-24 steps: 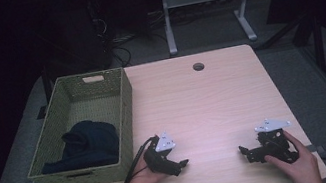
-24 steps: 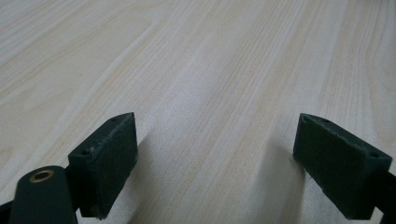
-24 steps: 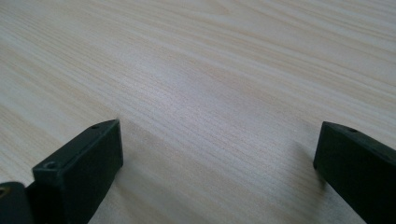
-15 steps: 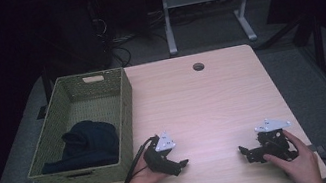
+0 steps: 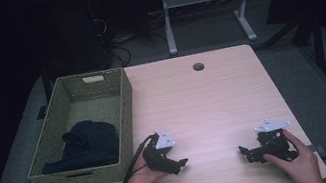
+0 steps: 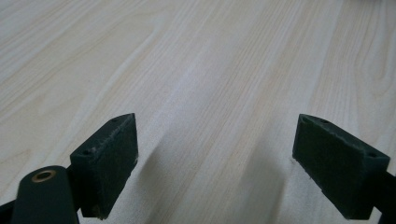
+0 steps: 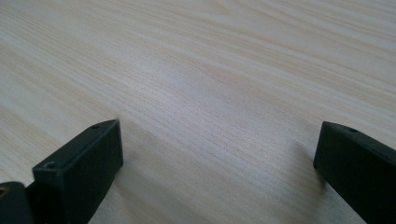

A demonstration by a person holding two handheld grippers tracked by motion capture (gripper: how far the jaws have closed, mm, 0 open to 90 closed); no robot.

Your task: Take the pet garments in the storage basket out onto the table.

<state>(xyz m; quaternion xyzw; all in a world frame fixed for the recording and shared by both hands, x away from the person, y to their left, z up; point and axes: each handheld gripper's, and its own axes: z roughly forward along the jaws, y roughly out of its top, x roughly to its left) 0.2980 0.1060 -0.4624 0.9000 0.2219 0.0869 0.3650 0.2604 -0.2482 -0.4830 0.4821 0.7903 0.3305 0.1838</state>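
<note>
With both grippers' jaws spread and empty on the tabletop (image 5: 214, 103), the left gripper (image 5: 179, 162) should best lift over the basket (image 5: 125, 103) rim before pinching the dark cloth (image 5: 90, 144)

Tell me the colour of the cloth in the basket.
Dark navy, almost black cloth, seen best in the high view.

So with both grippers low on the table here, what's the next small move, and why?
Probably lift the left gripper and swing it toward the green woven basket. Both it and the right gripper sit open and empty over the bare wooden tabletop, and the one loose thing is the dark cloth lying in that basket, on the left gripper's side.
</note>
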